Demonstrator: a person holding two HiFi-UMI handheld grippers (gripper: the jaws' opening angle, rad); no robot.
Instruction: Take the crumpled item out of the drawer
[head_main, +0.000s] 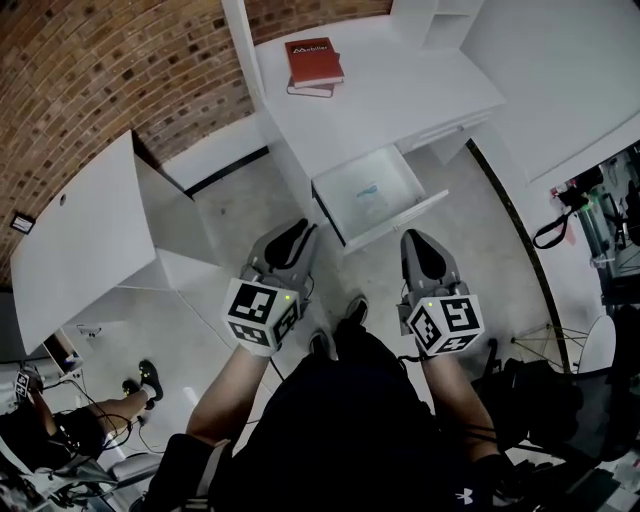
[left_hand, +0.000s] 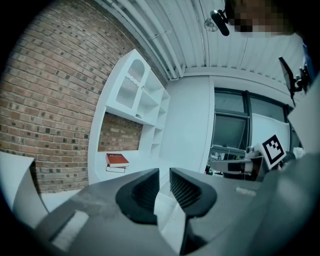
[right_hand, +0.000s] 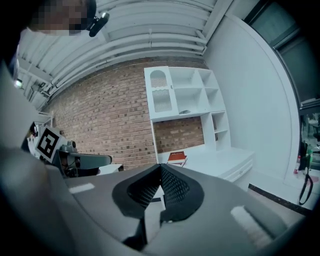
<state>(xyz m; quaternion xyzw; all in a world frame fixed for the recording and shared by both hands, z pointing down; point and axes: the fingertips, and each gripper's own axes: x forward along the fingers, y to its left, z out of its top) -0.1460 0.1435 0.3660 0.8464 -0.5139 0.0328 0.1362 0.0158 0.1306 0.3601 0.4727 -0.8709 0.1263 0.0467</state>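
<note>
The white drawer (head_main: 352, 226) stands pulled open under the white desk (head_main: 400, 90). A pale crumpled item (head_main: 368, 194) lies on its floor. Both grippers are held side by side over the floor, short of the drawer front. My left gripper (head_main: 291, 240) (left_hand: 164, 172) has a narrow gap between its jaws and holds nothing. My right gripper (head_main: 424, 250) (right_hand: 160, 167) has its jaws touching at the tips, also empty. Neither gripper view shows the drawer's inside; both look level across the room.
Red books (head_main: 314, 64) (left_hand: 116, 160) (right_hand: 176, 158) lie stacked on the desk. A white shelf unit (right_hand: 182, 92) rises above it against the brick wall. A white table (head_main: 85, 235) stands left. A seated person (head_main: 70, 425) is at lower left, dark bags (head_main: 545, 400) at right.
</note>
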